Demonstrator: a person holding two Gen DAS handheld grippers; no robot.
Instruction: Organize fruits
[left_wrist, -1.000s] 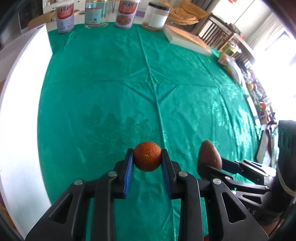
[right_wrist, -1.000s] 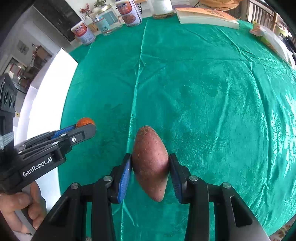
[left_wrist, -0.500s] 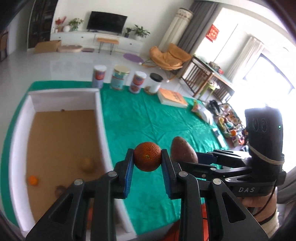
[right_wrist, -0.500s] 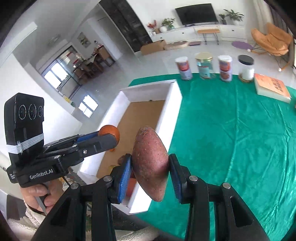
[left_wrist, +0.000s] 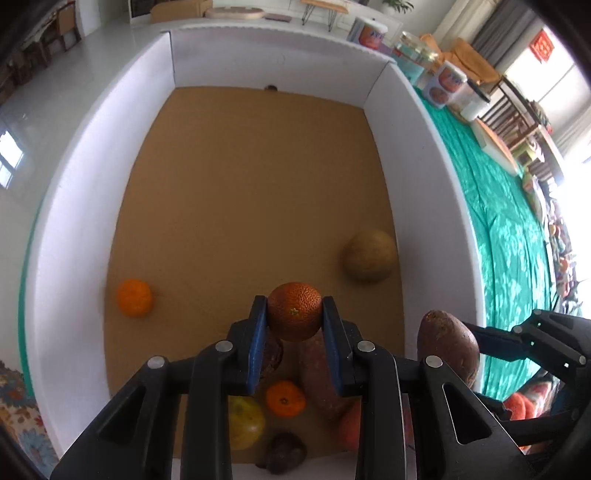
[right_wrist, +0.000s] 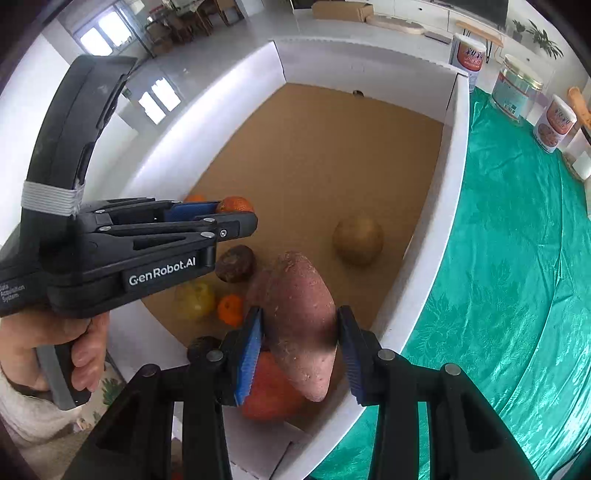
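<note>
My left gripper (left_wrist: 294, 319) is shut on a dark orange (left_wrist: 294, 315) and hangs over the near half of a white box (left_wrist: 79, 206) with a brown floor. My right gripper (right_wrist: 298, 345) is shut on a reddish sweet potato (right_wrist: 301, 317), held over the box's near right corner; the potato (left_wrist: 447, 341) also shows at the right of the left wrist view. The left gripper (right_wrist: 236, 218) with its orange (right_wrist: 236, 204) appears in the right wrist view, held by a hand (right_wrist: 79, 350). Several fruits lie on the box floor below, among them a small orange (left_wrist: 134, 297) and a tan round fruit (left_wrist: 368, 255).
The box stands on a green tablecloth (right_wrist: 517, 266). Tins and jars (right_wrist: 517, 86) line the table's far edge. Under the grippers lie a yellow-green fruit (left_wrist: 245, 422), a tangerine (left_wrist: 285, 398), a dark fruit (right_wrist: 235, 263) and a red-orange fruit (right_wrist: 271, 391).
Both grippers have swung left from over the green cloth to over the white box, each still holding its load. The box floor and its fruits now fill the views.
</note>
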